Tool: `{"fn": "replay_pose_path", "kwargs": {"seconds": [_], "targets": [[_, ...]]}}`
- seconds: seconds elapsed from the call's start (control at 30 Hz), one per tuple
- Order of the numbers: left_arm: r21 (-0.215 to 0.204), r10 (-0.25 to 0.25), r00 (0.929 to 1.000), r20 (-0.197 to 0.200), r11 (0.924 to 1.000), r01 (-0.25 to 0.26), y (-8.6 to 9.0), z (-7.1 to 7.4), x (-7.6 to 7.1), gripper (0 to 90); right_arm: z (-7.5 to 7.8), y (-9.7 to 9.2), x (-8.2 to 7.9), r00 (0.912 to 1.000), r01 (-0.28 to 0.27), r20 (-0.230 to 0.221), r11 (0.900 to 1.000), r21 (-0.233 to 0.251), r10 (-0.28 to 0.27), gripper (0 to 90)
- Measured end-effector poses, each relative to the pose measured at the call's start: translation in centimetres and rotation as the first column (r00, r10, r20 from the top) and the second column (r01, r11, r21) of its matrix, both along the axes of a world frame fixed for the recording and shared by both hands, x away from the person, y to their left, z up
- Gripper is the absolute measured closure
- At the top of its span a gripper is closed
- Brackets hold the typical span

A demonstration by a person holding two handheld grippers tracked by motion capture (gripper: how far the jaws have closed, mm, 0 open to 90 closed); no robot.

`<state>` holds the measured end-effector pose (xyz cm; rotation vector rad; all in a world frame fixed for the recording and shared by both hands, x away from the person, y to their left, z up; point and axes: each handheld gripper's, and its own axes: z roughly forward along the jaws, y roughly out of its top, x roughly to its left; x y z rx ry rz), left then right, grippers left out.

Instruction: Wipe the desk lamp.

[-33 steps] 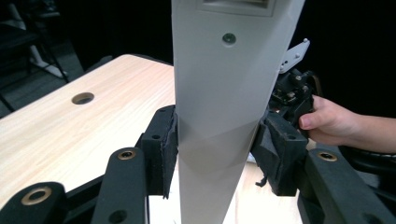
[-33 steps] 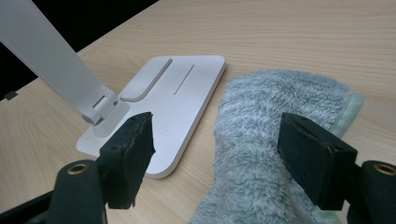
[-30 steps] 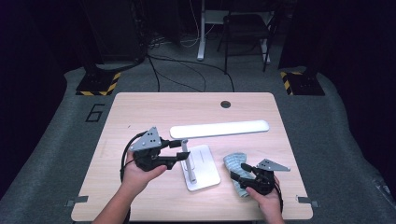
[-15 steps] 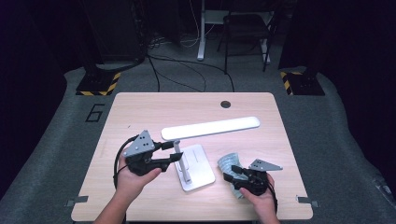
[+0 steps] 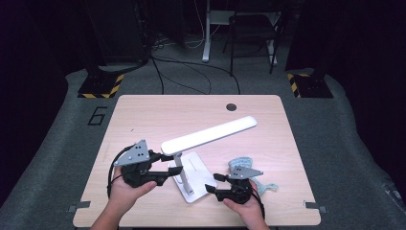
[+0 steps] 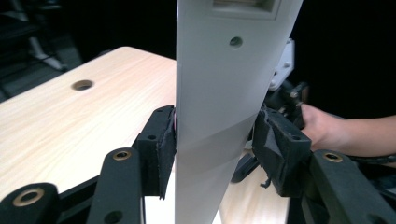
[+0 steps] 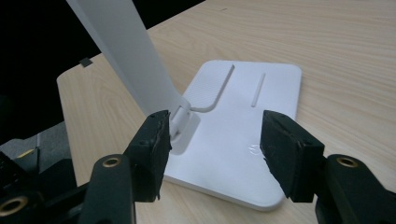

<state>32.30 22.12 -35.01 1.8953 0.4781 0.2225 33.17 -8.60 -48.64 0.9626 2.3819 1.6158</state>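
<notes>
Left claw (image 5: 165,163) straddles the desk lamp (image 5: 210,134) arm, jaws lately eased, one pad touching, the other just clear; lamp stands upright mid-table (image 5: 143,115), head raised; right claw (image 5: 210,182), apart, brackets the lamp's base, not yet gripping; cloth (image 5: 242,165) lies beyond; repositioning apparently unfinished.

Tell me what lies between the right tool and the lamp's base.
Nothing: the right tool stands open, its jaws reaching over the near edge of the lamp's base, no object between. The right gripper view shows it.
</notes>
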Motion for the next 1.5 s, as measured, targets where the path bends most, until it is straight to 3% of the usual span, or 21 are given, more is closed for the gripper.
{"fn": "replay_pose_path", "kwargs": {"seconds": [0.17, 0.37, 0.5, 0.73, 0.83, 0.93, 1.0, 1.13, 1.27, 1.33, 1.37, 1.5], "targets": [[0.008, -0.017, 0.9998, 0.014, 0.9998, 0.017, -1.0, 0.0, 0.6, 50.8, 0.0, 0.9, -0.1, 0.9994, -0.033, 0.006, 0.9994, -0.012, 0.033, 42.5], [-0.011, 0.041, 0.9988, 0.028, 0.9991, -0.04, -2.3, -0.3, 1.3, 51.3, 0.2, 1.2, 0.2, 0.9991, -0.041, 0.002, 0.9991, -0.007, 0.041, 42.6], [-0.008, 0.034, 0.9992, 0.023, 0.9994, -0.034, -3.0, -0.2, 1.6, 51.3, 0.3, 1.7, 0.2, 0.9985, -0.055, -0.003, 0.9985, 0.002, 0.055, 43.5], [0.003, 0.029, 0.9992, 0.026, 0.9996, -0.029, -2.9, -0.2, 1.5, 51.1, 0.2, 2.9, 0.8, 0.9982, -0.06, -0.005, 0.9981, -0.018, 0.06, 47.5], [-0.017, 0.026, 0.9996, 0.009, 0.9995, -0.026, -2.8, -0.3, 1.5, 50.3, 0.4, 3.7, 0.9, 0.9967, -0.079, 0.017, 0.996, -0.042, 0.08, 52.3], [-0.022, 0.004, 1.0, 0.002, 0.9997, -0.004, -2.7, -0.3, 1.5, 48.7, 0.6, 3.9, 1.2, 0.9985, -0.051, 0.017, 0.9975, -0.048, 0.052, 57.6], [-0.014, 0.004, 1.0, 0.006, 0.9999, -0.004, -2.8, -0.2, 1.3, 48.3, 0.4, 3.7, 1.6, 0.9973, -0.074, -0.004, 0.997, -0.022, 0.074, 59.2], [0.004, 0.007, 0.9998, 0.018, 1.0, -0.007, -2.9, -0.1, 1.1, 48.3, 0.6, 3.7, 1.5, 0.9944, -0.101, 0.027, 0.9936, -0.05, 0.102, 63.4], [0.0, 0.011, 0.9998, 0.015, 0.9999, -0.011, -2.8, -0.1, 1.0, 49.0, 0.5, 3.3, 1.7, 0.9965, -0.083, -0.009, 0.9964, -0.02, 0.083, 66.4], [0.009, 0.001, 0.9998, 0.018, 1.0, -0.001, -2.7, 0.0, 1.1, 51.2, 0.5, 3.1, 1.9, 0.9967, -0.08, -0.005, 0.9967, -0.011, 0.08, 69.9], [0.002, -0.003, 1.0, 0.003, 1.0, 0.003, -2.8, 0.0, 1.1, 53.4, 0.5, 2.9, 1.9, 0.9973, -0.071, -0.021, 0.9975, -0.006, 0.07, 69.2], [0.03, 0.012, 0.9999, -0.004, 0.9995, -0.012, -3.3, -0.3, 1.4, 59.4, 0.7, 2.9, 2.2, 0.9987, -0.05, -0.011, 0.9987, -0.007, 0.05, 67.3]]}}
